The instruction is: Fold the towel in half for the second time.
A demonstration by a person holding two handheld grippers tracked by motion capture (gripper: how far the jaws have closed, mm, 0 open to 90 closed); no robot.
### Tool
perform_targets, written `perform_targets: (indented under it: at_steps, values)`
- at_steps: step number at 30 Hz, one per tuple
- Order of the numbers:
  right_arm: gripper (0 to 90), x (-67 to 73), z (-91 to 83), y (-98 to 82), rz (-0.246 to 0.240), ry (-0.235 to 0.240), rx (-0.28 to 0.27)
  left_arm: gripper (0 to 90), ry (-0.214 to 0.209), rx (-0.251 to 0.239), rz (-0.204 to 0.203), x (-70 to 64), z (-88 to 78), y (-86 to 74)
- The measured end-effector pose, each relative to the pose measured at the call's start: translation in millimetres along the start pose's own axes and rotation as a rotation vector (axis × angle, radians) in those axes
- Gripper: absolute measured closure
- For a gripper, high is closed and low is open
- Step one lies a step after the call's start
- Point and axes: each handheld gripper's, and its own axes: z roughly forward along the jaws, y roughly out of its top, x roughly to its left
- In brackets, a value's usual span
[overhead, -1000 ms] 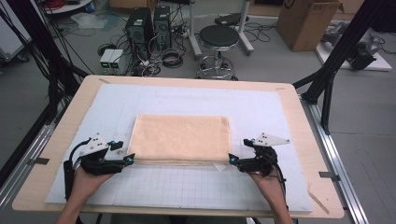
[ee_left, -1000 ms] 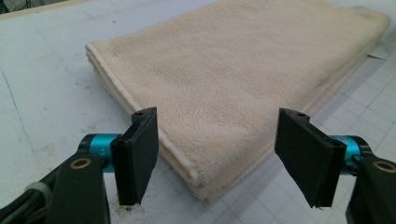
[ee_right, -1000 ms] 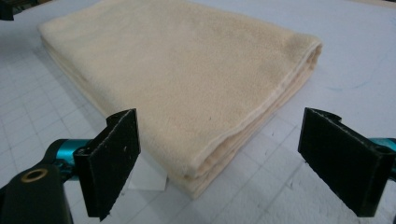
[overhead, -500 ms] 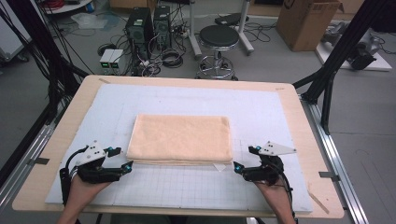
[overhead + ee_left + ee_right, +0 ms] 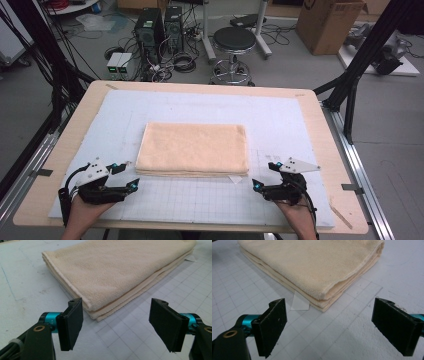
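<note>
A folded cream towel [image 5: 194, 148] lies flat in the middle of the white gridded mat [image 5: 200, 200]. My left gripper [image 5: 126, 176] is open near the mat's front left, short of the towel's near left corner [image 5: 92, 312]; nothing is between its jaws. My right gripper [image 5: 265, 176] is open at the front right, facing the towel's near right corner [image 5: 324, 305]. A white label tab [image 5: 300, 302] sticks out from under the towel's front edge. In the left gripper view the left gripper [image 5: 120, 327] frames the towel [image 5: 120, 270]; in the right gripper view the right gripper [image 5: 334, 327] frames the towel [image 5: 312, 262].
The mat lies on a wooden table [image 5: 320, 130] with black frame posts at its sides. Behind the table stand a black stool [image 5: 234, 40], computer towers [image 5: 157, 25], cables and a cardboard box [image 5: 330, 20] on the floor.
Both grippers have drawn back from the towel's front corners toward the near edge of the table, and their jaws now stand open and apart from the cloth.
</note>
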Motion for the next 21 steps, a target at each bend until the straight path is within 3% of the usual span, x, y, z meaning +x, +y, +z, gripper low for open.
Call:
perform_targets:
  at_steps: [6, 21]
  values:
    - [12.2, 0.6, -4.3, -3.6, 0.016, -0.002, -0.004, 27.9, 0.002, 0.002, -0.008, -1.3, -3.6, -4.0]
    - [12.3, 3.7, -3.1, -5.3, -0.001, 0.014, 0.007, 27.9, 0.005, -0.004, -0.005, -0.7, -8.1, -7.7]
